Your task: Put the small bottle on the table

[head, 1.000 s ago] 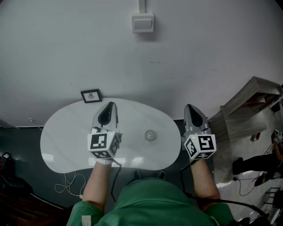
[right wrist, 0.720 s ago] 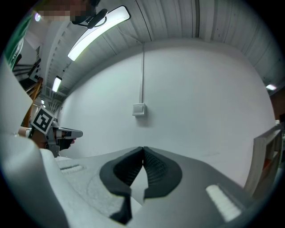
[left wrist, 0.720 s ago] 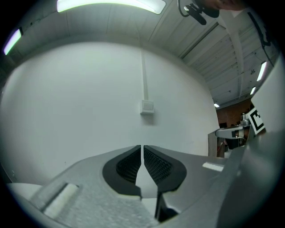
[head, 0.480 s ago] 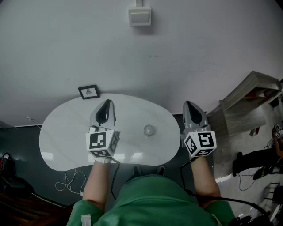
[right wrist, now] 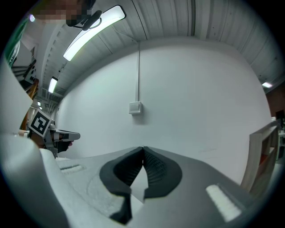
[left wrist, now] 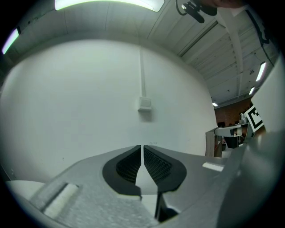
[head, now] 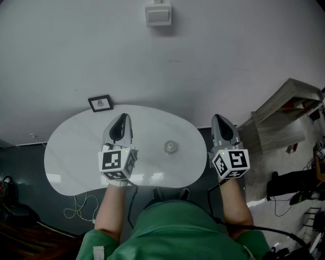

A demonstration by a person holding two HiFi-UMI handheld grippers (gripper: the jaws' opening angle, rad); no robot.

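Observation:
A small clear bottle [head: 171, 147] stands upright on the white oval table [head: 71, 157], seen from above in the head view, between the two grippers. My left gripper [head: 122, 120] hovers over the table to the bottle's left, jaws together with nothing between them. My right gripper [head: 219, 122] is held past the table's right edge, also shut and empty. Both point level at the white wall. In the left gripper view the left gripper's tips [left wrist: 142, 149] meet; in the right gripper view the right gripper's tips [right wrist: 143, 150] do too. Neither gripper view shows the bottle.
A small black-framed picture [head: 100, 103] stands at the table's far left edge. A wall switch box [head: 158, 14] sits high on the wall. A wooden shelf unit [head: 284, 119] stands to the right. Cables [head: 81, 210] lie on the dark floor beneath the table.
The head view has shifted slightly, so the table and wall box sit a little higher in the picture. Both grippers and the bottle keep their places.

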